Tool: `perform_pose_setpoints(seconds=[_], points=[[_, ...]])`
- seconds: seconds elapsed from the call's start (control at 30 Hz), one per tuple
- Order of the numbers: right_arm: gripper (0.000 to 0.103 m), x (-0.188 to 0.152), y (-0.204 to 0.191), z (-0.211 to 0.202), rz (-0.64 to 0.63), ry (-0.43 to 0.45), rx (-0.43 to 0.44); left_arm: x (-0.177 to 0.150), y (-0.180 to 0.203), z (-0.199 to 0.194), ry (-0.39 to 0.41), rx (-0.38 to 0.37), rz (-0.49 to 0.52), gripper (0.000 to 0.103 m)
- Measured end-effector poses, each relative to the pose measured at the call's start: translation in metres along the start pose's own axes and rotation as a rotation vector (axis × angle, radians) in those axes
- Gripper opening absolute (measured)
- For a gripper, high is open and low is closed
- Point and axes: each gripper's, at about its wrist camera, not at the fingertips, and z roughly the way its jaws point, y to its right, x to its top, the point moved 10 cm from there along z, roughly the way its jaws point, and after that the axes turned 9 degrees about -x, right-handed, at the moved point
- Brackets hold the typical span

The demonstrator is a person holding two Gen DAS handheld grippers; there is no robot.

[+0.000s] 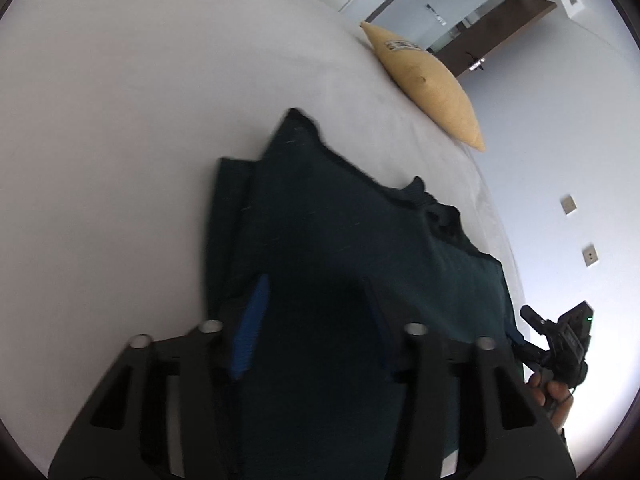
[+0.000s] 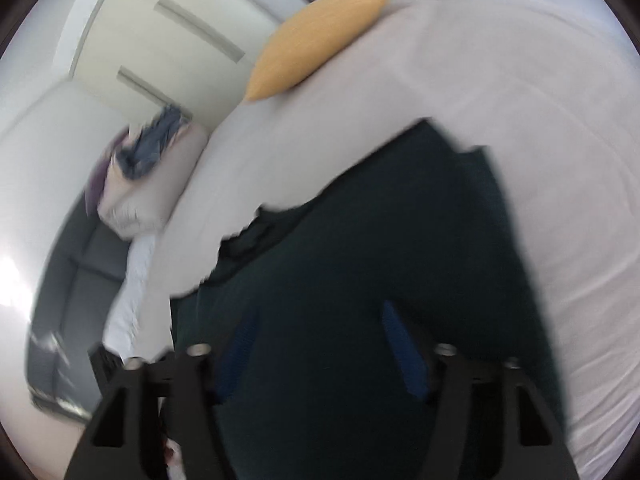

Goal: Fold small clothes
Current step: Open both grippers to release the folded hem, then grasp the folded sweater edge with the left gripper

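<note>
A dark teal knitted garment [image 1: 340, 232] lies partly folded on the white bed [image 1: 120, 120], one side flap turned in. My left gripper [image 1: 316, 312] hangs just above its near edge, jaws wide apart, blue pads [image 1: 250, 328] showing, nothing between them. The right gripper shows at the garment's right edge in the left wrist view [image 1: 560, 344], held in a hand. In the blurred right wrist view the same garment [image 2: 380, 260] fills the middle and my right gripper [image 2: 320, 344] is open over its near part.
A yellow cushion [image 1: 428, 80] lies at the bed's far edge, also in the right wrist view [image 2: 316, 40]. A pile of clothes and pillows [image 2: 144, 168] sits beside the bed. A wall with sockets [image 1: 568, 204] and a dark door [image 1: 500, 32] stand behind.
</note>
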Motion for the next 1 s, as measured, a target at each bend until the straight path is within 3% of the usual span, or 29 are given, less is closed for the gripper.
perform_pose_setpoints(seconds=[0.13, 0.27, 0.47, 0.53, 0.6, 0.77, 0.87, 1.0], points=[[0.052, 0.019, 0.047, -0.018, 0.143, 0.082, -0.024, -0.012, -0.012, -0.007, 0.008, -0.031, -0.016, 0.033], [0.055, 0.024, 0.060, -0.043, 0.194, 0.139, -0.055, -0.015, -0.004, 0.001, 0.027, 0.019, 0.028, 0.033], [0.057, 0.018, 0.045, -0.097, 0.277, 0.261, 0.113, -0.025, -0.006, -0.011, 0.026, 0.041, 0.057, 0.033], [0.058, 0.008, 0.024, -0.095, 0.243, 0.223, 0.181, -0.025, -0.004, -0.009, 0.025, 0.050, 0.059, 0.033], [0.059, -0.013, -0.005, -0.078, 0.150, 0.129, 0.215, -0.029, -0.007, -0.018, 0.031, 0.058, 0.061, 0.033], [0.060, -0.050, -0.009, -0.033, 0.091, -0.015, 0.174, -0.043, -0.016, -0.033, 0.027, 0.092, 0.073, 0.033], [0.045, -0.048, 0.021, -0.029, 0.163, 0.005, 0.172, -0.052, -0.026, -0.045, 0.015, 0.117, 0.065, 0.034], [0.047, -0.044, 0.050, -0.060, 0.247, 0.077, 0.156, -0.064, -0.031, -0.061, 0.016, 0.082, 0.023, 0.035]])
